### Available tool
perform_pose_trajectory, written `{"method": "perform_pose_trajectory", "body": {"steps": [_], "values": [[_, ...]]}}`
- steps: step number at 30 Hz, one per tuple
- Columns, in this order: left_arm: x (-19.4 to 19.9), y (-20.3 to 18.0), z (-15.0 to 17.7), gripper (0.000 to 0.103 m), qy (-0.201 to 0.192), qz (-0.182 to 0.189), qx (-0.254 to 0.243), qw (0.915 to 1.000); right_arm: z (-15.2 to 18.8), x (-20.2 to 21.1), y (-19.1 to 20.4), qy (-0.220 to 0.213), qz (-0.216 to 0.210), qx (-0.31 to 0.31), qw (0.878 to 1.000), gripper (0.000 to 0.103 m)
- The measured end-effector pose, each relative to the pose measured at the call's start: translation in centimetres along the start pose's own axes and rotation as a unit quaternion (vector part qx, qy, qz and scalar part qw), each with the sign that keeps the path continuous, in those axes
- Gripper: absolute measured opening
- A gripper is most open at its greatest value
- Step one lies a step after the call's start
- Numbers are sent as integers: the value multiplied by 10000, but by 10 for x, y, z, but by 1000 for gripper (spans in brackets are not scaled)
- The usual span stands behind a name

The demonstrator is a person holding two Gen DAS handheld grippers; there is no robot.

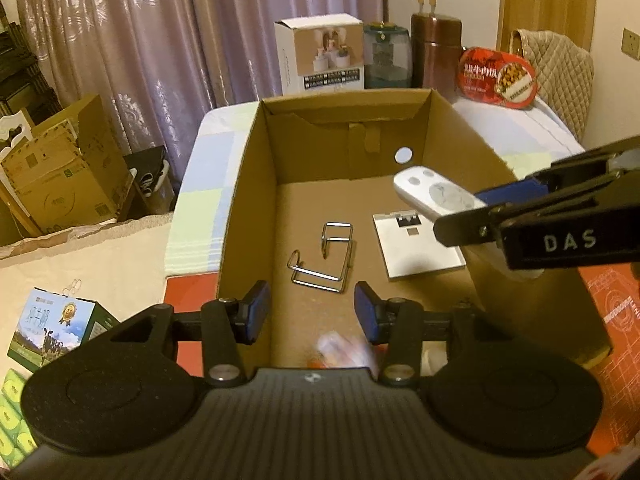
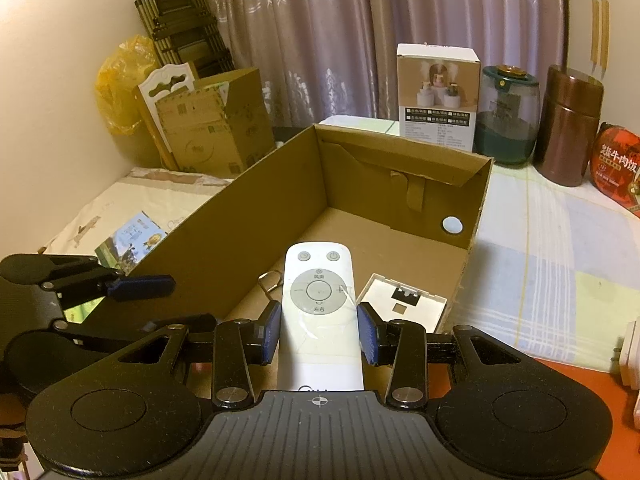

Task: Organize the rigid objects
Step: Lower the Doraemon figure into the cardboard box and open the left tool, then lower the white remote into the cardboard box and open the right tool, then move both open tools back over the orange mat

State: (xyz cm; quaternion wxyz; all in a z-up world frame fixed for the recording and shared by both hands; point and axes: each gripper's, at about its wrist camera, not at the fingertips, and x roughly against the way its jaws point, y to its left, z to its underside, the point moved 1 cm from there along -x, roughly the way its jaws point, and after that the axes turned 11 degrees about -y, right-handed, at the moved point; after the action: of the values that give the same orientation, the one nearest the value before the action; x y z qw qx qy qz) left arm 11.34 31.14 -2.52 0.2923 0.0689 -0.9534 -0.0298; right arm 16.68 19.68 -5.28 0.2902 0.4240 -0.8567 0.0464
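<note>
Right gripper [image 2: 319, 334] clamped on slim white plastic remote control [image 2: 319, 308], pads on both long edges, held above the open brown cardboard box [image 2: 476, 204]. Left gripper [image 1: 308, 312] jaws apart, nothing between; blurred white-red thing below them, possibly a wrapper. Beyond, on the box floor: bent silver wire rack [image 1: 324, 258], flat white square plate [image 1: 416, 246]. Placing step in hand. Next: lower remote onto bare floor ahead of jaws, then release.
</note>
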Motion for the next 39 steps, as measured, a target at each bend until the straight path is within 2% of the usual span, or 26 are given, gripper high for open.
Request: {"method": "perform_pose_trajectory", "body": {"steps": [9, 19, 24, 34, 37, 39], "values": [[19, 4, -6, 42, -201, 20, 111, 9997, 0, 1, 1, 58, -19, 45, 10000, 38], [24, 6, -6, 42, -229, -4, 219, 9995, 8, -3, 9, 204, -228, 188, 9994, 38], [30, 6, -5, 45, -233, -56, 244, 9994, 5, 1, 9, 109, -301, 153, 9994, 39], [60, -8, -18, 57, -422, -143, 386, 9983, -2, 66, -15, -435, -167, -379, 9982, 50], [74, -19, -22, 63, -515, -118, 454, 9976, 2, 96, -19, -609, -101, -477, 9970, 52], [83, -28, -26, 72, -576, -62, 498, 9971, 6, 119, -24, -758, -17, -584, 9954, 54]]}}
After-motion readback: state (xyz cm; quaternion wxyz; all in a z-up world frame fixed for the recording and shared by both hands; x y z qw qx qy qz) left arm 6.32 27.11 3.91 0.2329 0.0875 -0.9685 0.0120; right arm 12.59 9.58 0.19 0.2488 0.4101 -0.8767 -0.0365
